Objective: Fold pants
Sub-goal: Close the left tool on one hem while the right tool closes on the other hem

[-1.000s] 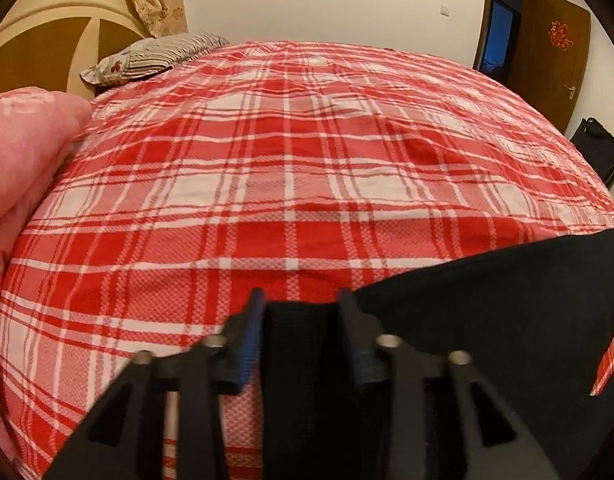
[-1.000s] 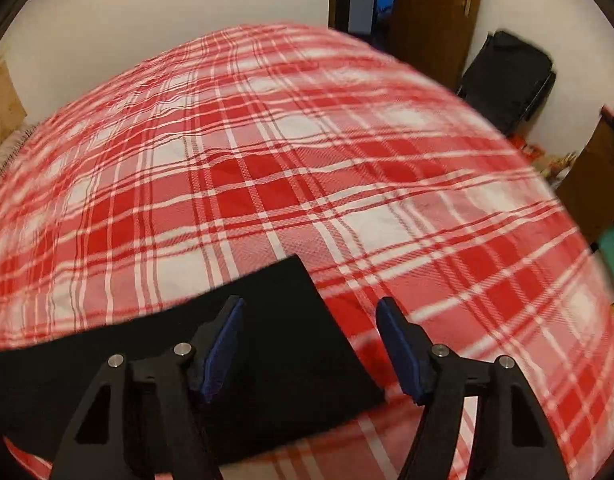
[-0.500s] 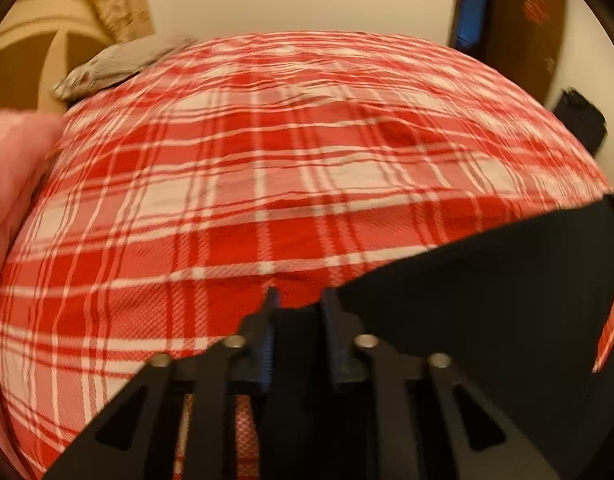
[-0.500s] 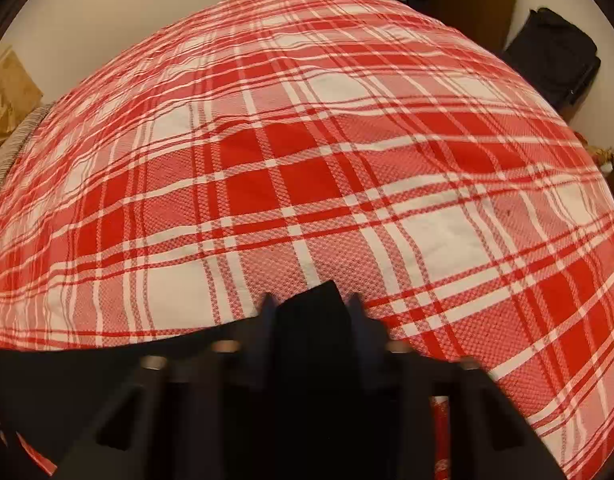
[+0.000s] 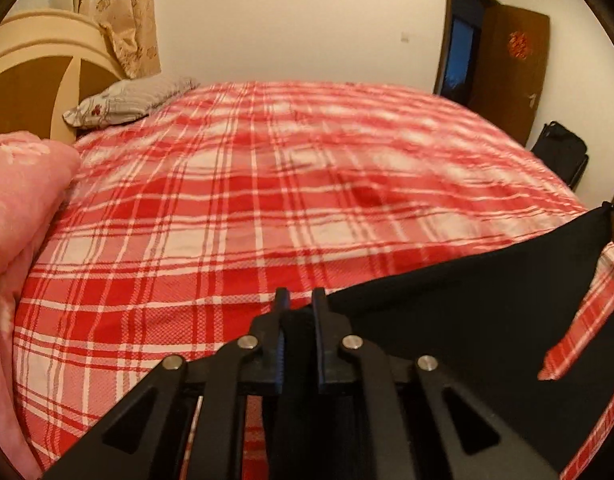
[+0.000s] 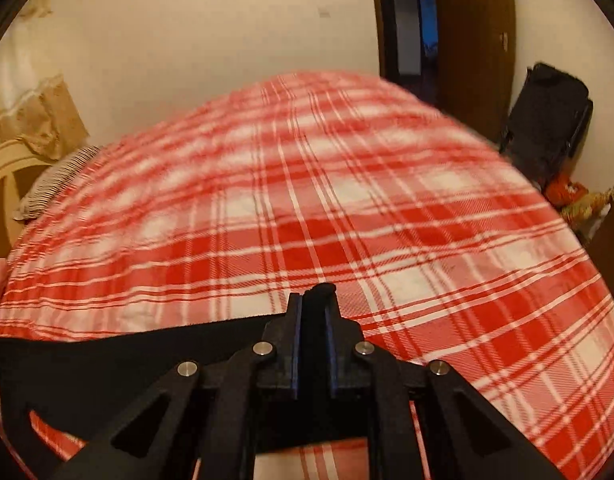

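The black pants [image 5: 467, 300] hang stretched above the near edge of the bed, a taut dark band running from 6 o'clock out to 3 o'clock in the left wrist view and from 6 toward 9 o'clock in the right wrist view, with red check showing under the fabric where it is lifted. The left gripper [image 5: 299, 300] is clamped on one end of that band, its jaws drawn close with black cloth between them; the right gripper [image 6: 313, 300] pinches the other end the same way, a nub of fabric poking past its tips. As a judgement, the fold is only at its start: both corners are gripped and raised, but no layer lies doubled yet, so carrying the edge over and laying it flat remain. Beyond lies the red plaid bedsheet [image 5: 247, 200], a pink quilt [image 5: 23, 200] at 9 o'clock, a striped pillow [image 5: 131, 100] near 11, and the brown door [image 5: 511, 64] at 2 o'clock
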Available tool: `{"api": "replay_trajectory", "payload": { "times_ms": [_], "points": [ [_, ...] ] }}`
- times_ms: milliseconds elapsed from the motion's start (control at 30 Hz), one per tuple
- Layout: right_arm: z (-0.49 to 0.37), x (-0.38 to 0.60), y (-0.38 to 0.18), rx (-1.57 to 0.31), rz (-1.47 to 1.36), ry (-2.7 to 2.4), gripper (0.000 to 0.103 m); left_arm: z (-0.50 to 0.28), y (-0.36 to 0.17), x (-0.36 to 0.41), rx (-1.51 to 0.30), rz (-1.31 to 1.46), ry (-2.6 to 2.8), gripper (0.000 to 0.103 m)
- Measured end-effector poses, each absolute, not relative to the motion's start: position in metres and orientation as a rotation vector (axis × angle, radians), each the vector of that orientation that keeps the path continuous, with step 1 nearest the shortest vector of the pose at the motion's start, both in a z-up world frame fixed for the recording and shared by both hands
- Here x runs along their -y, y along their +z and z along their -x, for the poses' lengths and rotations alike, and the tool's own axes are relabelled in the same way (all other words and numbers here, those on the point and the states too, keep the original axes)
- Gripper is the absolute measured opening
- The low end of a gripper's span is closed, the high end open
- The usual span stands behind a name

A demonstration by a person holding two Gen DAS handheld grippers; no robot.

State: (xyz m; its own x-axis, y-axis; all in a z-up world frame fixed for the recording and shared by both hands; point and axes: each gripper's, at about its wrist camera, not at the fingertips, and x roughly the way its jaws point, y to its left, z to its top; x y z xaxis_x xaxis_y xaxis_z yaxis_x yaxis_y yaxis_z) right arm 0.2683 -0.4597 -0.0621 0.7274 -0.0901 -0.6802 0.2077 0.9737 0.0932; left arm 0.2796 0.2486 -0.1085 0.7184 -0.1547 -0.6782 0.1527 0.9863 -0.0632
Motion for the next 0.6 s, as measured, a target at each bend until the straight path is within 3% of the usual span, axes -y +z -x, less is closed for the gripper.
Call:
{"api": "replay_trajectory", "payload": {
  "times_ms": [300, 600],
  "points": [
    [-0.167, 0.459, -0.018, -0.565, -0.146, -0.153, 0.009, -0.228, -0.093, -0.268, -0.652, 0.098, -0.255, 0.012],
    [-0.064, 0.454, -0.027, -0.5, -0.101, -0.127, 0.009, -0.153, -0.111, -0.279, -0.6, 0.183, -0.35, 0.012]
  ]
}}
